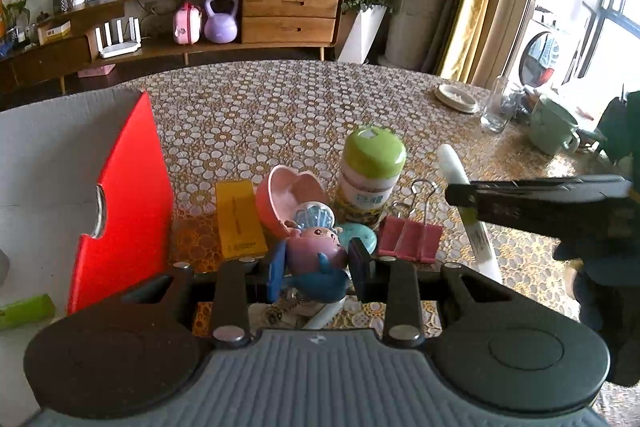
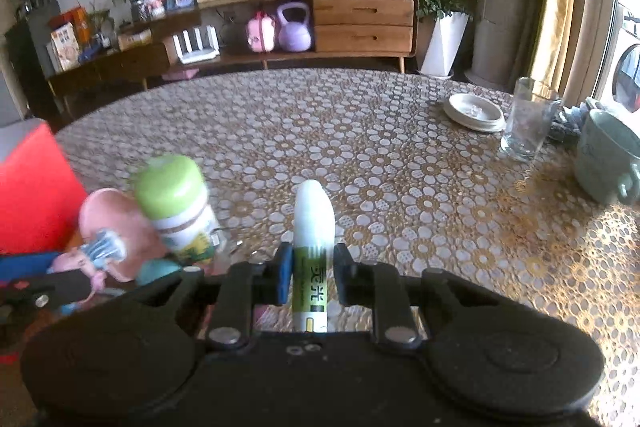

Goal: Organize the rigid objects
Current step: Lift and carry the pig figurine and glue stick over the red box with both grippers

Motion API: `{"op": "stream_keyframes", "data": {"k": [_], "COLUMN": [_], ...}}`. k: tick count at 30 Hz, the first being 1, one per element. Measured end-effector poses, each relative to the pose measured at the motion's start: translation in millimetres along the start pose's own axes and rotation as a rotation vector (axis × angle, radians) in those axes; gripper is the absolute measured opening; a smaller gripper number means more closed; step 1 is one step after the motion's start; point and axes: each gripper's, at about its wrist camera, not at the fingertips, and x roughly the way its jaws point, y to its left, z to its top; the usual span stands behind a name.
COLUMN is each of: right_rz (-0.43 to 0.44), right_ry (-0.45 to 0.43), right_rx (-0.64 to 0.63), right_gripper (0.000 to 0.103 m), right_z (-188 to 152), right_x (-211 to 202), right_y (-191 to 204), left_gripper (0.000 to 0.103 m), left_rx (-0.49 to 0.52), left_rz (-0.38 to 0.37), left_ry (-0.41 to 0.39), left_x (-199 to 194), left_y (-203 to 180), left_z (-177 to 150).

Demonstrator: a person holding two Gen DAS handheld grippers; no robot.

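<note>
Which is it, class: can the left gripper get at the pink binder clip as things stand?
Probably not yet: the left gripper is shut on the pink toy figure, so its jaws are full. The pink binder clip lies uncovered just right of it.

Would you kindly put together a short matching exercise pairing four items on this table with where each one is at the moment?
Things:
1. glue stick
2. cartoon figurine
3. pink binder clip
4. drinking glass

Places:
A. between the jaws of the left gripper
B. far right of the table, beside a white dish
C. between the jaws of the right gripper
D. on the tablecloth, right of the figurine

Pairs: 1-C, 2-A, 3-D, 4-B
</note>
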Motion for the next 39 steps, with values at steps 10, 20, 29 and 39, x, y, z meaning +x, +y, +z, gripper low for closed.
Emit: {"op": "stream_keyframes", "data": {"k": [10, 20, 29, 39], "right_rz": [0.064, 0.129, 0.164, 0.246], "right_ry": [-0.070, -0.103, -0.159, -0.192], "right_rx": [-0.009, -0.062, -0.121, -0.197], "right_gripper": [0.021, 0.018, 0.018, 0.018], "right_z": [-8.1, 2.3, 22.9, 53.5], "right_x": [-70.8, -123.5, -151.2, -151.1], "right_y": [19.9, 59.8, 106.5, 177.6], "left_gripper": [0.032, 0.032, 0.032, 0.032], "left_rx": [-0.004, -0.010, -0.010, -0.030], "left_rz": [-0.031, -0.043, 0.010, 0.122], "left_ry": [-0.041, -0.100, -0.172, -0.194], "left_x": [-43.5, -96.9, -142.5, -172.9], "left_y": [-2.2, 11.9, 47.4, 125.1], "left_z": [1.2, 7.2, 14.7, 23.5]}}
